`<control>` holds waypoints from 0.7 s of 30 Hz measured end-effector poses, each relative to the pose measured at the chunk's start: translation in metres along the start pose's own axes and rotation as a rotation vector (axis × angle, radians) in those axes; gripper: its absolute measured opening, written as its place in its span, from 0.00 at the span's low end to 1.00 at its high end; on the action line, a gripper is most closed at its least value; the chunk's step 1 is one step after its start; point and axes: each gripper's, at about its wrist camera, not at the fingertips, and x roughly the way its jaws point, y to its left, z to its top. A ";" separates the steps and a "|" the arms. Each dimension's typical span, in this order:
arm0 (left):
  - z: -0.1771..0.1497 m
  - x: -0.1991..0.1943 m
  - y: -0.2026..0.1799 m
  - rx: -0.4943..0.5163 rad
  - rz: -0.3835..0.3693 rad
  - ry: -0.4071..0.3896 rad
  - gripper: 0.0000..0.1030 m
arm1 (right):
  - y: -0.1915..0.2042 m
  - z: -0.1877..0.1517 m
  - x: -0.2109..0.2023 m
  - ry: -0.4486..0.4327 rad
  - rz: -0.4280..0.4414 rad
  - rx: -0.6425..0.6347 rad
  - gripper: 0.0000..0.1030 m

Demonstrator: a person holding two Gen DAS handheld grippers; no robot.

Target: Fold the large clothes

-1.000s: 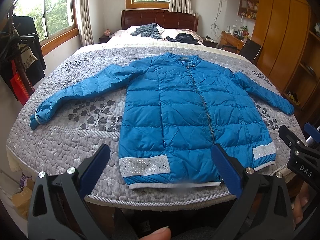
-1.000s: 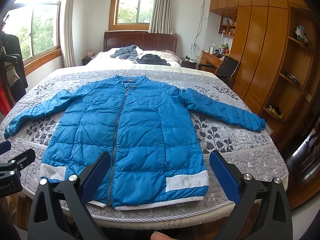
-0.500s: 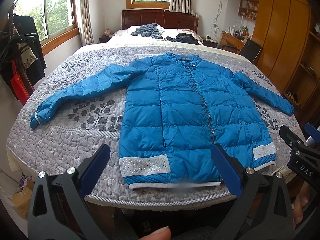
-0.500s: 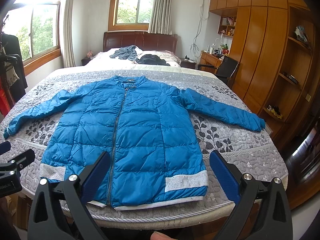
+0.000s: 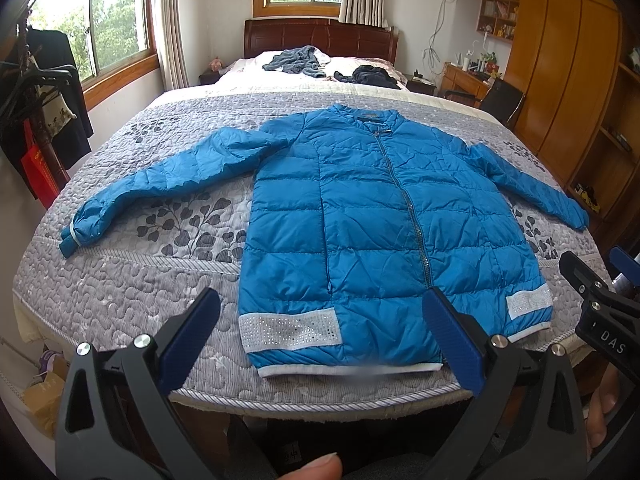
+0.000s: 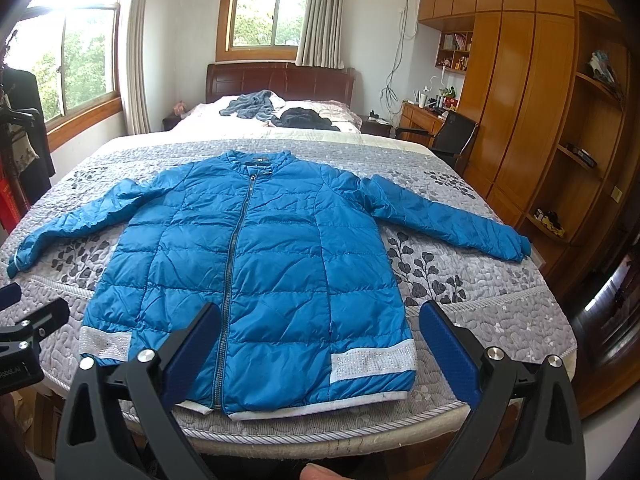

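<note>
The jacket [image 5: 384, 232] lies flat, zipped, sleeves spread, hem at the bed's [image 5: 120, 292] near edge. Left gripper [image 5: 320, 332] and right gripper [image 6: 320, 336] hover wide apart-jawed, holding nothing.

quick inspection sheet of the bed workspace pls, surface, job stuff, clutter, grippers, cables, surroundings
surface: grey quilt covers the bed, lying flat.
job's things: blue jacket face up, zipped, both sleeves spread out, hem at the near edge.
clutter: grey garment and dark garment near the pillows.
grippers: left gripper and right gripper both open, off the jacket, holding nothing.
cables: wires hang down the far wall.
surroundings: two windows, wooden wardrobe, desk with chair, hanging clothes.
</note>
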 end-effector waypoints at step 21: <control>-0.001 -0.001 0.002 -0.005 0.002 -0.001 0.97 | -0.002 -0.002 -0.001 -0.002 -0.001 0.001 0.96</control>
